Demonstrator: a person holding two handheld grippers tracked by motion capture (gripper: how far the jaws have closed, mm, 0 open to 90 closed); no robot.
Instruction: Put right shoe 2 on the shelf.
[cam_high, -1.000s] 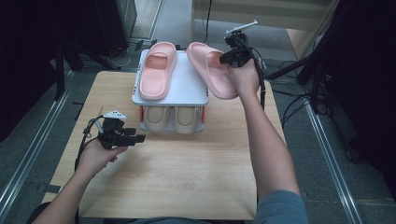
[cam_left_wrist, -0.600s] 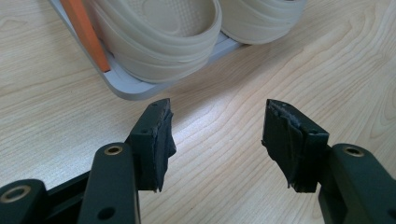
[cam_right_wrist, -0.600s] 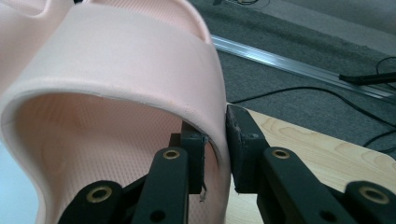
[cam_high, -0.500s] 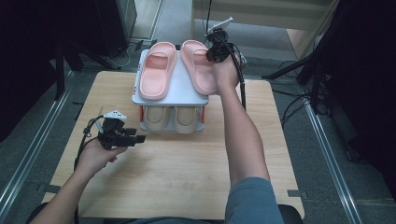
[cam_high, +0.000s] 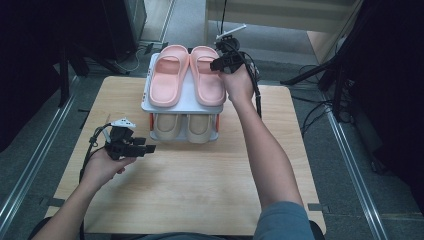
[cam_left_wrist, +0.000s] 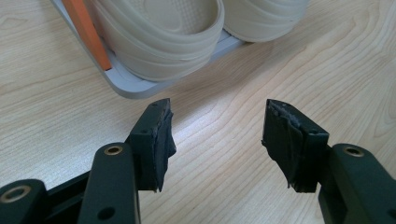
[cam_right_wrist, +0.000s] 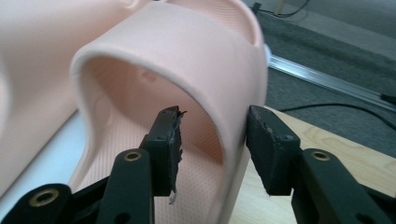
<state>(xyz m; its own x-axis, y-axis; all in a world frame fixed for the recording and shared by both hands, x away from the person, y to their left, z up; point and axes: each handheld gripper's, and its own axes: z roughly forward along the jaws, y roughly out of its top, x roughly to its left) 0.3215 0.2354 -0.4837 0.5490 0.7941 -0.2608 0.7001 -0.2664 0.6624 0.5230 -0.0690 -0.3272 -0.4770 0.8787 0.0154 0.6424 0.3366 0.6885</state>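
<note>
The right gripper (cam_high: 218, 63) is reaching over the far side of a two-tier shoe rack (cam_high: 150, 102) standing at the back of the bench (cam_high: 200, 190). Its jaws are straddling the strap of the right pink slipper (cam_high: 206, 75), one jaw inside the strap and one outside; in the right gripper view a small gap is showing on each side of the strap wall (cam_right_wrist: 224, 102), so the jaws appear to be loosened rather than clamped. The slipper is lying on the rack's top shelf, just beside the left pink slipper (cam_high: 167, 75), both pointing the same way. On the lower shelf a pair of beige slippers (cam_high: 187, 127) is sitting side by side. The left gripper (cam_high: 145, 148) is hovering low over the bench, near the rack's front corner, with its jaws wide apart and holding nothing (cam_left_wrist: 217, 135).

The step in hand appears to be setting down the second pink slipper. To do it well, the sole should be resting flat on the shelf before the jaws are drawn away, and the inner jaw should be backing straight out of the strap so that it is not dragging the slipper off its line with its partner.
</note>
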